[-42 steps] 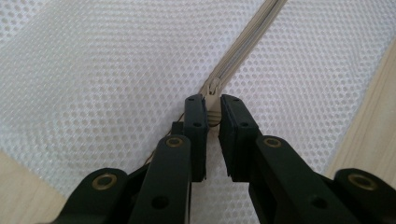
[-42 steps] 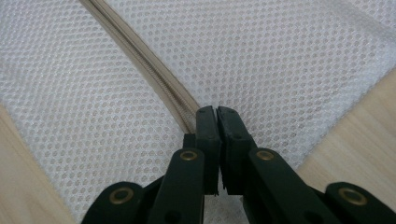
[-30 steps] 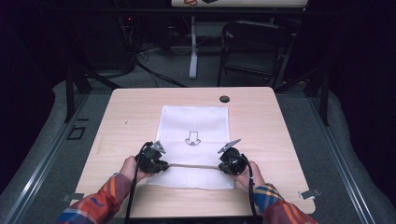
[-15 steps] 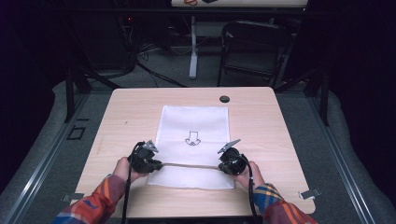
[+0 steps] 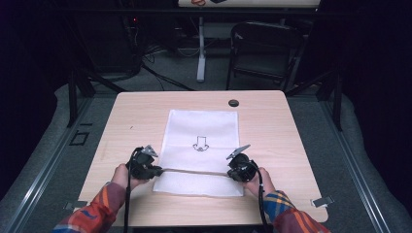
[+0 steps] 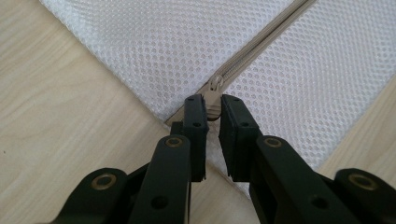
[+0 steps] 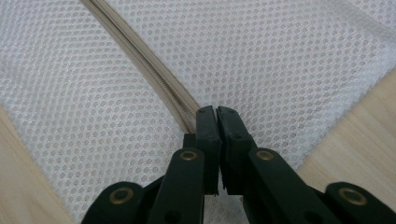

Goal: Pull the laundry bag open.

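White mesh, a flat zippered laundry bag (image 5: 201,150), lies in the middle of the pale wooden surface (image 5: 272,121), reaching from centre frame down toward the lower middle of the high view, with a small arrow-like mark printed near its centre.

At lower left of that view we see the left hand-held gripper (image 5: 154,169) at the bag's left edge. In the left gripper view its jaws stand slightly apart, closed in on the beige zipper pull (image 6: 213,105), which sits between the pads at the very corner of the bag. We judge this grip is meant to draw the slider along the track.

Between the two tools the zipper (image 5: 194,171) runs as a straight, taut line across the lower part of the bag. That tautness seems the reason for the two-handed hold: a slack track would bunch the mesh and jam the slider.

At lower right, the right hand-held gripper (image 5: 231,172) is pressed together with its jaws almost meeting, pinching the mesh and the end of the zipper tape in the right gripper view. We read it as the anchor, holding the bag steady against the pull from the other side.
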A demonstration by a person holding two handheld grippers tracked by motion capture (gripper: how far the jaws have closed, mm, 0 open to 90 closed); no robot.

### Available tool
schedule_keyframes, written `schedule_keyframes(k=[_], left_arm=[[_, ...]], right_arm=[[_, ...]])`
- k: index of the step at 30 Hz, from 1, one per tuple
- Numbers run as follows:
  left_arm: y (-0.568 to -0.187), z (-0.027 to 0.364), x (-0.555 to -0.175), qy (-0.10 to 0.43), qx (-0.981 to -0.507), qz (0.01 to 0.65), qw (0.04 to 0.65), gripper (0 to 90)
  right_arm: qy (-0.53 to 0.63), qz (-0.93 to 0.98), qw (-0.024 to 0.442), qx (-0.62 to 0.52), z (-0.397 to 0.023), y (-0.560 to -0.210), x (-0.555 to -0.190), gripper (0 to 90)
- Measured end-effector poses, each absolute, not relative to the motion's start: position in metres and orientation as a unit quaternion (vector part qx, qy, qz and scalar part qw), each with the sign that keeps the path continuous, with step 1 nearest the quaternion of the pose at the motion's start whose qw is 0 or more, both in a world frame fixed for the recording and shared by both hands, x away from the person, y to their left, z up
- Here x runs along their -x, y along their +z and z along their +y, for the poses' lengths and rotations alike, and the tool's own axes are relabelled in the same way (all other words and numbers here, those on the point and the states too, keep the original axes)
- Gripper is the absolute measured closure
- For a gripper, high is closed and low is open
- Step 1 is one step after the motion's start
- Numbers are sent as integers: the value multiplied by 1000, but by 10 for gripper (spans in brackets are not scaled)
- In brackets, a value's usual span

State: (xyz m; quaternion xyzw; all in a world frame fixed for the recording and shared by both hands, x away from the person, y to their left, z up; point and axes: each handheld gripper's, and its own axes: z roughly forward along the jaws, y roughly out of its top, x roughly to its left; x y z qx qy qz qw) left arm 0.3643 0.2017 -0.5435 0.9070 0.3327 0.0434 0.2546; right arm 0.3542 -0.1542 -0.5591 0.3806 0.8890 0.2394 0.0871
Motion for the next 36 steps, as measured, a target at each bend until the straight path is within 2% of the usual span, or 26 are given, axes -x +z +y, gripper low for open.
schedule_keyframes(k=[10,21,24,25,30,33,36], left_arm=[[-544,216,-361,56,-901,357,242,811],[-546,226,-361,38,-894,371,246,809],[-546,225,-362,39,-895,370,248,802],[-546,225,-362,40,-894,372,248,792],[-539,225,-363,37,-888,377,260,505],[-533,226,-362,45,-883,382,269,405],[-530,229,-361,49,-877,393,272,298]], right_arm=[[237,891,89,-378,-154,-559,-354,883],[246,892,95,-367,-155,-560,-352,880],[252,894,86,-360,-157,-560,-352,856],[252,894,86,-360,-156,-559,-352,822],[264,893,112,-348,-158,-540,-349,607],[269,889,122,-350,-165,-530,-347,436],[272,886,124,-355,-178,-520,-342,361]])
